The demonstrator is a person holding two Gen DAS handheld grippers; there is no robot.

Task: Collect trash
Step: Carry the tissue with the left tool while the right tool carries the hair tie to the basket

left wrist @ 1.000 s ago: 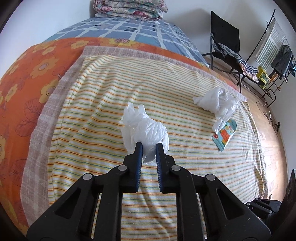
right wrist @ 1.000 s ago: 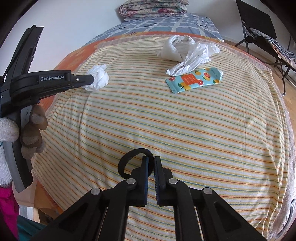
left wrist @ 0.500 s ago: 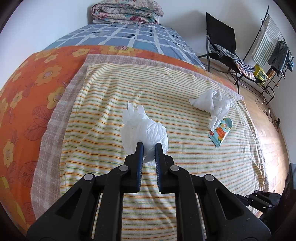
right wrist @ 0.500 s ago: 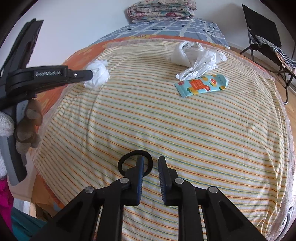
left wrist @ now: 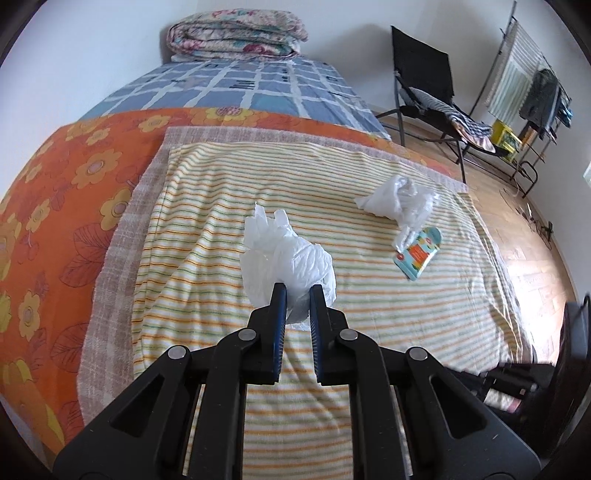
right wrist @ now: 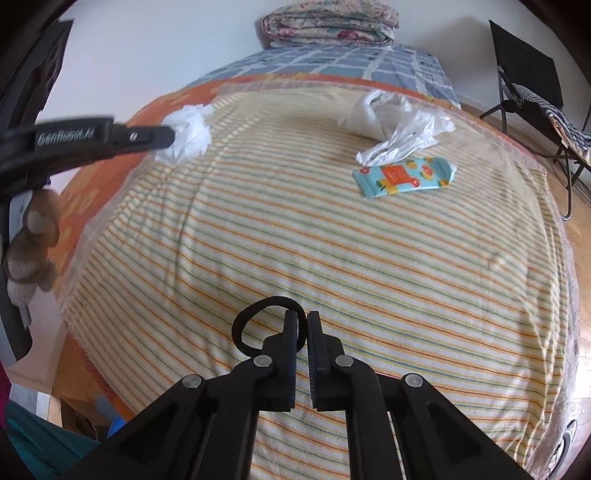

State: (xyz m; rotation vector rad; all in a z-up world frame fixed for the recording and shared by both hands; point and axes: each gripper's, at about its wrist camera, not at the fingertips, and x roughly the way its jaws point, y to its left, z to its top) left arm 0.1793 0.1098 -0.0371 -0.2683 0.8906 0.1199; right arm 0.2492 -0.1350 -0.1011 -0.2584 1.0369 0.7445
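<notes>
The left gripper (left wrist: 296, 290) is squeezing a crumpled white tissue (left wrist: 286, 256). The tissue is held up above the striped blanket (left wrist: 221, 206), and its pointy ends stick up and away from the gripper. In the right wrist view the same left gripper (right wrist: 168, 136) comes in from the left side, and white letters on its black arm read "GenRobot.AI", a bit blurry. The tissue (right wrist: 188, 133) sits at its tip, over the far left edge of the blanket (right wrist: 332, 240).

The right gripper (right wrist: 307, 317) has its jaws almost together with a thin gap between them. A black ring-shaped thing (right wrist: 255, 314) lies just beside the left finger (right wrist: 291, 332), and I cannot tell if the jaws pinch it.

A crumpled clear plastic bag (right wrist: 395, 122) lies on the far right part of the blanket. Just beside it, on the near side, lies a flat blue packet (right wrist: 404, 175) with orange fruit pictures. The packet has a red label, but the words are too small to read. Its long side runs left to right in the right wrist view, with the right end tipped a little farther away. In the left wrist view the bag (left wrist: 400, 197) and the packet (left wrist: 419, 253) are off to the right, well apart from the tissue.

A folded flowery quilt (left wrist: 236, 35) sits at the far end of the bed.
</notes>
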